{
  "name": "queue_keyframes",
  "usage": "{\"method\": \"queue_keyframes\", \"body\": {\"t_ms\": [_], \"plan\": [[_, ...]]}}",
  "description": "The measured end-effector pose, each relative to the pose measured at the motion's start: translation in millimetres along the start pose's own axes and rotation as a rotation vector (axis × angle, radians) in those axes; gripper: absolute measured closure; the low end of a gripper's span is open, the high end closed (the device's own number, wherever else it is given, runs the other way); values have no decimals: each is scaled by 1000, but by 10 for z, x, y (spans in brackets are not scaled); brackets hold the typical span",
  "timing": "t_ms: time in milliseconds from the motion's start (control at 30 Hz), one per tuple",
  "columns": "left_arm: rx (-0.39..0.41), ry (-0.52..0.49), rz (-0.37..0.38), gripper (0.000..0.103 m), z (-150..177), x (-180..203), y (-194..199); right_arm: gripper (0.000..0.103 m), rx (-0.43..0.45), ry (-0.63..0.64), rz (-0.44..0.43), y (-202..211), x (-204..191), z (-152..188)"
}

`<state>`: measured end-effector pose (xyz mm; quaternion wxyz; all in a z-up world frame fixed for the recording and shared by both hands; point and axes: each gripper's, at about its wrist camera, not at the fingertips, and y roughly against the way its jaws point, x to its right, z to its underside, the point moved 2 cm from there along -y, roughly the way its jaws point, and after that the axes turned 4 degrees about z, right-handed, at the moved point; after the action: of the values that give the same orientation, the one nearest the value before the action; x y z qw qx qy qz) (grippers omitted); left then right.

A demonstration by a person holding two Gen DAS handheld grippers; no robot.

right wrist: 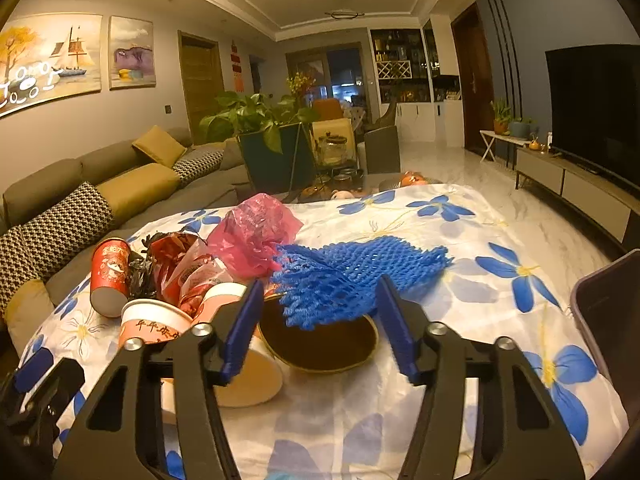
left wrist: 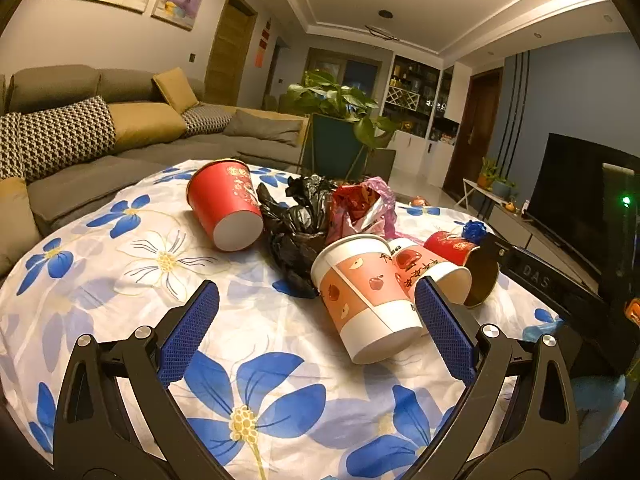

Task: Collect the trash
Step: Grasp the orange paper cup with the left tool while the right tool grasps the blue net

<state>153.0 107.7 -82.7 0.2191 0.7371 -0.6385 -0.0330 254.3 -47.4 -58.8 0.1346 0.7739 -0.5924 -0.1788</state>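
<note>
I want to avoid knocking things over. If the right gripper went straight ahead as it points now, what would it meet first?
Probably the gold-lined cup lying on its side, mouth toward the open right gripper, with the blue foam net draped over its rim. Which comes first is unclear.
</note>
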Motion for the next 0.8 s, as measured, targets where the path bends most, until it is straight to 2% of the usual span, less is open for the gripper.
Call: {"method": "queue_keyframes", "body": {"t_ms": [67, 100, 200, 233, 267, 367, 567, 800], "plan": [[-8, 2, 11, 6, 6, 14, -28, 62, -12, -5, -10, -36, 2, -2], [-11, 3, 19, 6, 11, 26, -45, 64, -11, -8, -17, -34, 5, -2], [-23, 2, 33, 6, 29, 67, -97, 79, -7, -3, -21, -3, 5, 11], [-29, 4, 38, 6, 35, 80, -117, 88, -11, 1, -18, -1, 3, 20], [-38, 5, 45, 6, 37, 91, -139, 93, -13, 1, -18, -4, 2, 27], [-59, 8, 65, 6, 47, 123, -203, 99, -10, -8, -16, 14, 35, 29], [-118, 4, 89, 12, 82, 160, -332, 100, 57, -12, 12, 237, 142, -14], [-178, 43, 129, 25, 120, 110, -459, 100, 98, -54, 17, 549, 345, -33]]}}
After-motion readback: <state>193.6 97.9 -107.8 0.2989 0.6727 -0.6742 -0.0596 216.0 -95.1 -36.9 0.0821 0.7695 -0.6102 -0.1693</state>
